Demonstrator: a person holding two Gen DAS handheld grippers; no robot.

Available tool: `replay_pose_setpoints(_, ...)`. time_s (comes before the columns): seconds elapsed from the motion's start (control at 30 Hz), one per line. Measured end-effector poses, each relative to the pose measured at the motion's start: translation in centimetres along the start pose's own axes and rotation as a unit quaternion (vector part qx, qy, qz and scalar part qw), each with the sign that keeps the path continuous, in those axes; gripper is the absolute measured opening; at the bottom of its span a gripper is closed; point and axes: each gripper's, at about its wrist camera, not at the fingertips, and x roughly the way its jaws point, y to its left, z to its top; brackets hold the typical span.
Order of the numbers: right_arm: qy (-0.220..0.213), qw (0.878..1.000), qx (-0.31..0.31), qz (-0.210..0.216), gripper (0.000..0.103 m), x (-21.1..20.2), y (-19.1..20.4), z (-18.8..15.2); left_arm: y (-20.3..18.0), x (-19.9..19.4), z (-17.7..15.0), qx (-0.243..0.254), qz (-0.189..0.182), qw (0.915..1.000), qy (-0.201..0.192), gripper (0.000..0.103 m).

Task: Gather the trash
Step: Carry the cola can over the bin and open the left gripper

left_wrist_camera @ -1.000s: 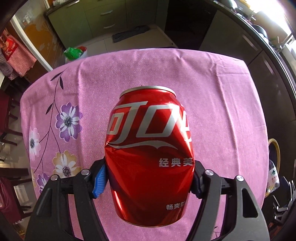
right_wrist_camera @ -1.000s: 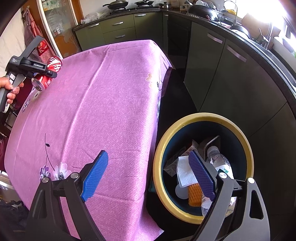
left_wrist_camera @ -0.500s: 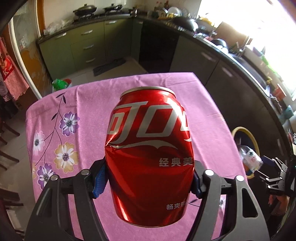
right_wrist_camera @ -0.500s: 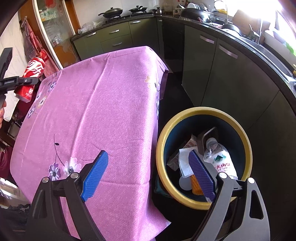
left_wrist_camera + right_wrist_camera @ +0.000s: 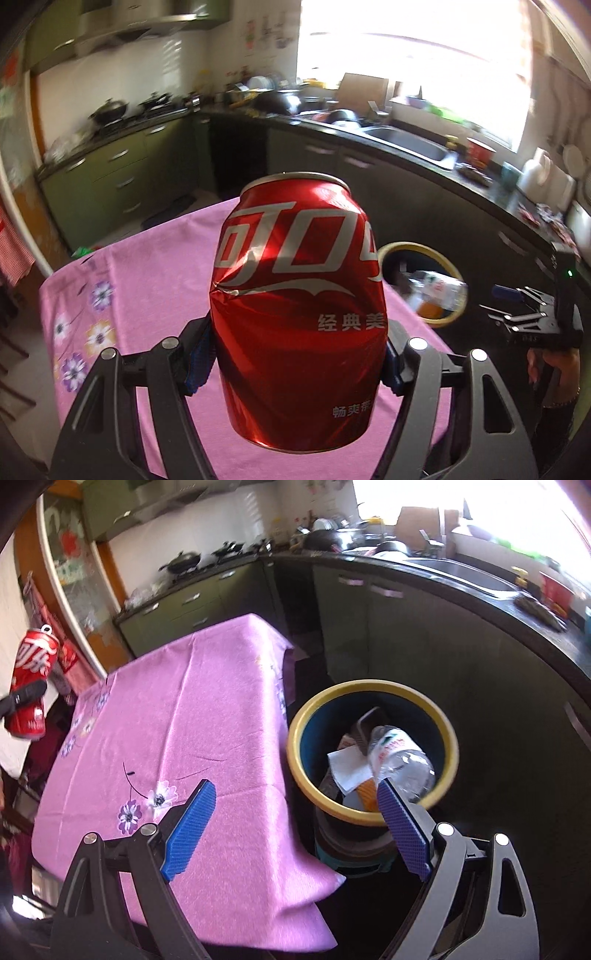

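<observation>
Left view, can: the red can [image 5: 299, 314] sits upright between the pads of the left gripper [image 5: 295, 354], clamped at its dented waist — lifted clear of the pink tablecloth [image 5: 147, 280] for carrying to the bin [image 5: 421, 247].
Left view, pose: angled downward, the bin beyond and to the right.
Right view, tongs: the right gripper [image 5: 295, 830] stands wide apart, holding nothing.
Right view, bin: the yellow-rimmed bin [image 5: 369, 686] beside the table already holds a plastic bottle [image 5: 402, 760] and paper — the gripper is tilted down above it.
</observation>
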Motion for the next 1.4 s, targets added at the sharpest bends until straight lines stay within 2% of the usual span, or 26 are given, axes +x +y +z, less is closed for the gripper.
replay_pose_setpoints(0.17,-0.033,0.999,0.037,-0.007,0.091,-3.8,-2.3,-1.4,-5.9,2.5,0.8,0.049,-0.071,0.9962,0.007,0.067)
replay_pose_setpoints(0.33,-0.053,0.996,0.064,-0.014,0.092,-6.5,-4.9,-2.5,-11.5,7.9,2.8,0.075,-0.13,0.9879,0.04,0.067)
replay_pose_setpoints(0.43,-0.059,0.995,0.082,-0.018,0.092,-7.4,-6.7,-3.0,-14.4,12.1,3.9,0.079,-0.14,0.9848,0.065,0.067)
replay_pose_setpoints(0.6,-0.06,0.991,0.119,-0.022,0.092,-7.7,-9.7,-4.1,-18.2,19.6,4.6,0.063,-0.163,0.975,0.137,0.067)
replay_pose_setpoints(0.7,-0.059,0.989,0.133,-0.022,0.092,-7.7,-11.0,-4.6,-19.6,23.6,4.7,0.053,-0.156,0.9731,0.161,0.067)
replay_pose_setpoints(0.93,-0.058,0.985,0.159,-0.026,0.092,-7.5,-13.4,-5.5,-21.0,28.8,4.0,0.044,-0.112,0.9723,0.2,0.067)
replay_pose_setpoints(1.03,-0.054,0.985,0.162,-0.024,0.092,-7.2,-13.7,-5.8,-20.7,30.3,3.7,0.029,-0.099,0.971,0.216,0.08)
replay_pose_setpoints(1.1,-0.053,0.985,0.162,-0.022,0.092,-7.1,-13.6,-5.8,-20.8,30.3,3.6,0.03,-0.089,0.9734,0.209,0.081)
replay_pose_setpoints(1.23,-0.052,0.985,0.162,-0.02,0.092,-6.8,-13.1,-5.8,-20.2,27.5,3.9,0.047,-0.074,0.9818,0.168,0.083)
replay_pose_setpoints(1.4,-0.052,0.987,0.15,-0.009,0.092,-6.7,-11.9,-5.5,-18.3,20.3,4.1,0.052,-0.058,0.9937,0.08,0.092)
